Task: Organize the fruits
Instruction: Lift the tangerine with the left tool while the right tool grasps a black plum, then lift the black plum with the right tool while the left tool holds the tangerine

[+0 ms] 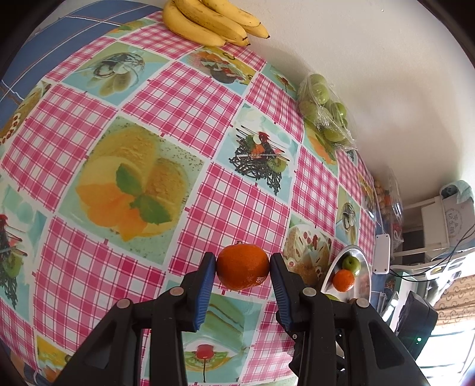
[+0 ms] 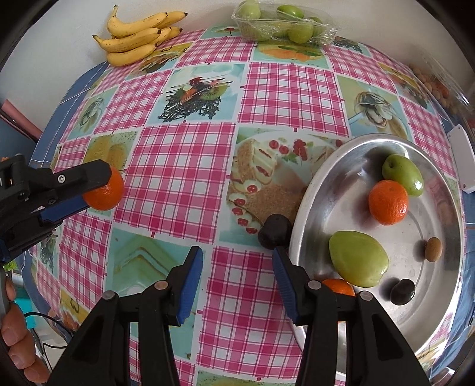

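Left gripper (image 1: 242, 268) clamped on an orange (image 1: 242, 266), blue pads pressed to both its sides. Seen from the right wrist view as well: left gripper (image 2: 98, 190) at the far left, orange (image 2: 106, 193) pinched at its tip, over the checked tablecloth (image 2: 184, 166). Whether lifted or touching the cloth, cannot tell.

Right gripper (image 2: 237, 267) spread wide with nothing between the pads, over the cloth, just left of the metal tray (image 2: 314, 190). Right finger (image 2: 285, 285) overlapping the tray's near rim. Dark round fruit (image 2: 274, 231) on the cloth, touching the tray's left edge.

In the tray: a second orange (image 2: 388, 202) touching a green fruit (image 2: 403, 175) behind it; a larger green fruit (image 2: 358, 262) nearer; a third orange (image 2: 340, 286) partly hidden behind the right finger; a small brown fruit (image 2: 433, 249) and a dark one (image 2: 402, 292) toward the right side.

At the far edge by the wall: bananas (image 2: 139, 38) on the left, a wrapped pack of green fruits (image 2: 285, 25) near the middle.
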Demonstrator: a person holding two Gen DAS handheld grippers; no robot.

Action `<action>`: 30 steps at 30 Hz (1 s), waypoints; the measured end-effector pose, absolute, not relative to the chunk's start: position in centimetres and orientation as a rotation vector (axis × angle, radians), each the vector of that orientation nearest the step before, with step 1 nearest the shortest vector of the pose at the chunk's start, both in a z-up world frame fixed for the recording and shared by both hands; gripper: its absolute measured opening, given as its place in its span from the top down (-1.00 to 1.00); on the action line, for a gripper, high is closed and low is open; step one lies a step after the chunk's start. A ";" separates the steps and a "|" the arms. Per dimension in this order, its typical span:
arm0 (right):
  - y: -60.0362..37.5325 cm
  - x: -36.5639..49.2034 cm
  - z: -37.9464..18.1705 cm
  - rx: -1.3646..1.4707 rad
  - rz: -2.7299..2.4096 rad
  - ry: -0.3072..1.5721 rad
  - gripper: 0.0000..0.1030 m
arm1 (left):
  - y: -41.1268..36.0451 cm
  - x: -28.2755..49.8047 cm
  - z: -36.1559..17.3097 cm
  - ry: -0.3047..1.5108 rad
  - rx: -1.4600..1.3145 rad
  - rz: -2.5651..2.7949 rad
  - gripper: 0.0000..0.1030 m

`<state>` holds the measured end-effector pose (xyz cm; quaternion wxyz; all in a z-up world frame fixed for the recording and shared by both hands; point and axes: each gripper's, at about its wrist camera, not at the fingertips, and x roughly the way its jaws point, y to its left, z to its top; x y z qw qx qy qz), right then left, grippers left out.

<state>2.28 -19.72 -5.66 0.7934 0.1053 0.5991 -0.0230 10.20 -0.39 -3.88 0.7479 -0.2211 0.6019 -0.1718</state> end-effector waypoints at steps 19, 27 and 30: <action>-20.8 3.1 -5.8 0.200 -0.151 1.278 0.12 | -0.3 10.2 -3.9 1.316 -0.489 -0.368 0.22; -20.2 3.9 -6.1 0.119 -0.185 1.276 0.18 | -0.5 10.3 -4.0 1.316 -0.482 -0.371 0.22; -20.0 4.1 -6.3 0.097 -0.189 1.278 0.21 | -0.5 10.3 -4.0 1.311 -0.481 -0.376 0.22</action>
